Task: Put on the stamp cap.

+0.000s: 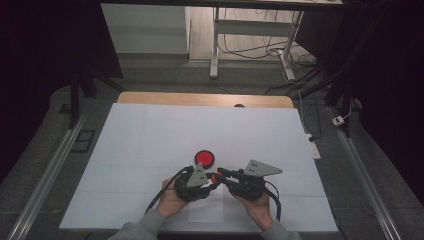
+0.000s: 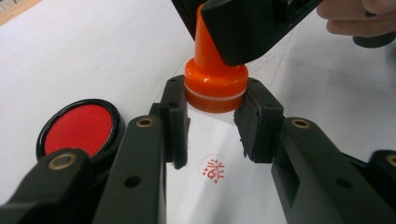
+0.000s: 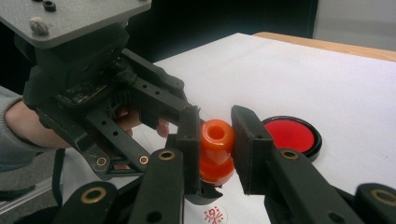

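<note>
An orange stamp point(image 2: 215, 81) hangs just above the white sheet, held from both sides. My left gripper point(image 2: 212, 128) is shut on its lower end, pads pressed on the clear base under the orange collar. My right gripper point(image 3: 217, 149) is shut on the stamp's orange handle point(image 3: 217, 140), coming in from the opposite side. In the high view the two grippers meet tip to tip at the stamp point(image 1: 214, 177), near the table's front middle. A round red print point(image 2: 212, 169) lies on the paper right below the stamp.
A round black ink pad with a red face point(image 1: 205, 158) lies open just beyond the grippers. White paper point(image 1: 150, 140) covers the table, with a wooden edge point(image 1: 200, 97) at the far side. A person's hands point(image 1: 172, 200) hold both grippers at the front edge.
</note>
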`<state>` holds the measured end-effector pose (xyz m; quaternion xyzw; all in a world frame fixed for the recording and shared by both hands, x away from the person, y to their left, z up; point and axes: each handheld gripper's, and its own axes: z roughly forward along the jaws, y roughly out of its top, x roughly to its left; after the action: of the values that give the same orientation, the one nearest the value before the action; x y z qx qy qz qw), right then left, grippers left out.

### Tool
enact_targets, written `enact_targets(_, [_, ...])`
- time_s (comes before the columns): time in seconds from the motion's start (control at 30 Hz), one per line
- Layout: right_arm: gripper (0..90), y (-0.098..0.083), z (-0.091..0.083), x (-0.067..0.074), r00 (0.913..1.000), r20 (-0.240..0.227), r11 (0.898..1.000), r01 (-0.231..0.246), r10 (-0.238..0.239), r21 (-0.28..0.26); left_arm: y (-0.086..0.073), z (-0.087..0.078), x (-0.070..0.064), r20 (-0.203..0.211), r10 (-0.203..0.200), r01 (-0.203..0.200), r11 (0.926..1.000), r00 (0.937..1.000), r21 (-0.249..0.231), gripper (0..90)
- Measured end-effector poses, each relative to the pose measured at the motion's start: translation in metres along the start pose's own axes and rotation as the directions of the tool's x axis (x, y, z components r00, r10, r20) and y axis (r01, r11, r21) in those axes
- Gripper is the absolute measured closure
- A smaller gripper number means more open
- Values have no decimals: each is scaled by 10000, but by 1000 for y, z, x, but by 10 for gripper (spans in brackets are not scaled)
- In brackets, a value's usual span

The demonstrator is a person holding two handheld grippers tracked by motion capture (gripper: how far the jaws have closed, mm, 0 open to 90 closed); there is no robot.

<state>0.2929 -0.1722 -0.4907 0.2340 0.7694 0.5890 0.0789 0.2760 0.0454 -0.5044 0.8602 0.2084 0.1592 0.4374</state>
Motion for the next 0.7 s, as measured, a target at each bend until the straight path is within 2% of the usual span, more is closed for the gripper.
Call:
enact_targets(0.23, [733,0,0,0,10000,-10,10000,-30,30,-50,0,0,1,52,54,-54,10000,10000,39,651])
enact_targets(0.7, [733,0,1,0,10000,-5,10000,2,-2,-72,-1,2,2,171,-173,170,9998,9997,132,623])
